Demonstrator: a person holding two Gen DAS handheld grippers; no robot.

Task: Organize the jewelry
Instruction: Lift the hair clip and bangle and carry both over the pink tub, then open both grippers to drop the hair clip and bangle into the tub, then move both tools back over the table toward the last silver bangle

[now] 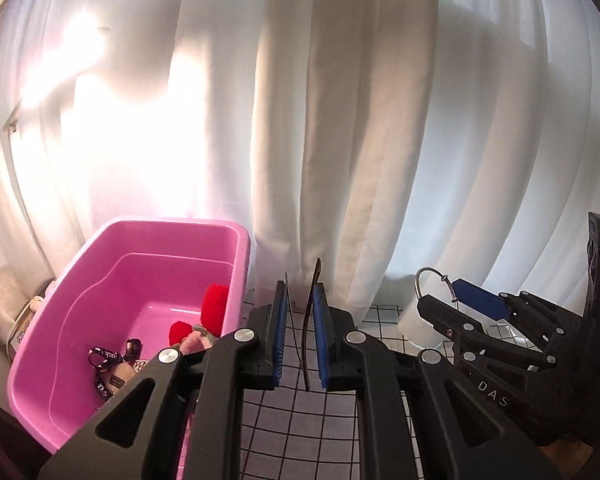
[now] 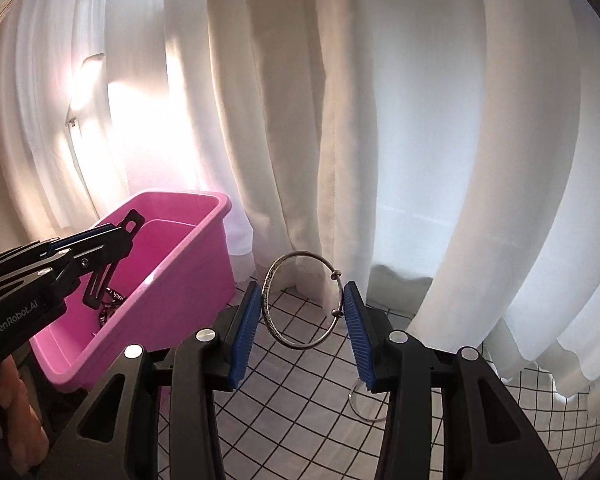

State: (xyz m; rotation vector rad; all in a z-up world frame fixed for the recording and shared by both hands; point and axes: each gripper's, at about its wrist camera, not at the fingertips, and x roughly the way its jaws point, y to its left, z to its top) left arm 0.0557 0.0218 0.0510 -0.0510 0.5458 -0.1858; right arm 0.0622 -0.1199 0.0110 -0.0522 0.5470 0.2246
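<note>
My left gripper (image 1: 300,294) is shut on a thin black hair clip (image 1: 311,320), seen edge-on between the blue pads. In the right wrist view that left gripper (image 2: 116,238) holds the flat, slotted clip (image 2: 100,280) above the pink bin (image 2: 204,248). My right gripper (image 2: 303,287) is shut on a silver bangle (image 2: 274,328), which stands upright between its pads over the grid-patterned tablecloth (image 2: 300,392). From the left wrist view the right gripper (image 1: 440,300) shows at the right with the bangle (image 1: 420,280) sticking out.
The pink bin (image 1: 72,312) stands at the left and holds red pompoms (image 1: 214,308), a black printed lanyard (image 1: 104,360) and other soft items. A second silver ring (image 2: 366,410) lies on the cloth. White curtains (image 1: 340,120) hang close behind.
</note>
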